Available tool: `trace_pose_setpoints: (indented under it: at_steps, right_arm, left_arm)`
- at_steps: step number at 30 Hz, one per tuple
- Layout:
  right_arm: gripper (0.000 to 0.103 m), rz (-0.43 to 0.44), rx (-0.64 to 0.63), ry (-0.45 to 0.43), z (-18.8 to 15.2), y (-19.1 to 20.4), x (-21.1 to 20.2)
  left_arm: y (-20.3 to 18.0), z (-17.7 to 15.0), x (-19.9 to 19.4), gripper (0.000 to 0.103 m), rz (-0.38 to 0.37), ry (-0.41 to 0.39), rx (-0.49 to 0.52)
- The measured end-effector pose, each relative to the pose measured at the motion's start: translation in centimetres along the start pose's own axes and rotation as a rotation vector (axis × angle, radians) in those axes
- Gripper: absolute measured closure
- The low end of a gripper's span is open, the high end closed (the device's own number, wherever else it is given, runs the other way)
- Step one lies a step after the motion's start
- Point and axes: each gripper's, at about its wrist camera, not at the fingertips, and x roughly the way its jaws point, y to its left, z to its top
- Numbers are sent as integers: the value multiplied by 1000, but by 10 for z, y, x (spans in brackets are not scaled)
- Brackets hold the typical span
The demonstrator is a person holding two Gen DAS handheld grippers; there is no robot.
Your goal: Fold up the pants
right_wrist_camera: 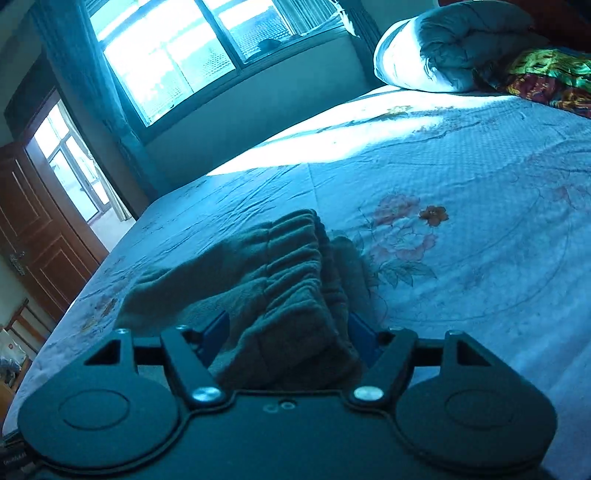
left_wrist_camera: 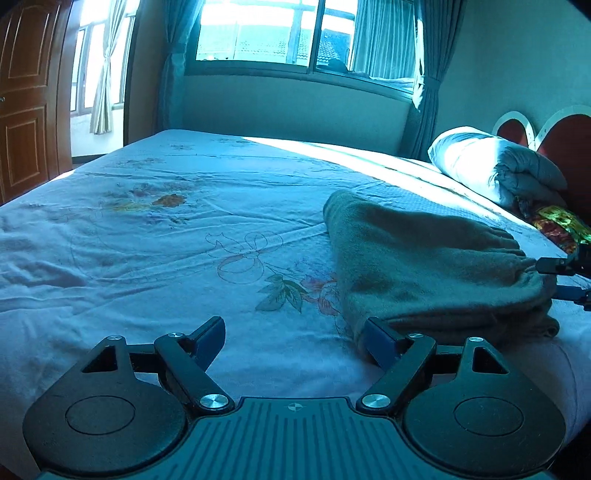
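Observation:
Grey-green fleece pants (left_wrist_camera: 424, 266) lie folded on the flowered bed sheet (left_wrist_camera: 166, 240), at the right of the left wrist view. My left gripper (left_wrist_camera: 295, 339) is open over bare sheet, its right finger just beside the pants' near left corner. In the right wrist view the gathered elastic waistband of the pants (right_wrist_camera: 280, 266) bunches loosely between the spread fingers of my right gripper (right_wrist_camera: 288, 332), which is open around it. The right gripper's fingertips (left_wrist_camera: 554, 266) also show at the pants' right end in the left wrist view.
A rolled white and grey duvet (left_wrist_camera: 491, 166) and a colourful cloth (left_wrist_camera: 554, 221) lie at the head of the bed by the red headboard (left_wrist_camera: 565, 147). A window with curtains (left_wrist_camera: 277, 33) is behind the bed, a wooden door (left_wrist_camera: 26, 103) to the left.

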Motion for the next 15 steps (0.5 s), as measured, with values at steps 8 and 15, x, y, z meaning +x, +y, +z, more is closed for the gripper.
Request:
trace_pose_setpoints:
  at_steps: [8,15]
  right_arm:
    - [41,72,303,78,3,-31,22]
    - [49,194,586,83,-8,-68,9]
  left_arm:
    - [-24,0,21,21,-71,21,0]
    - [-25,-3,27,21,-60,33,-9]
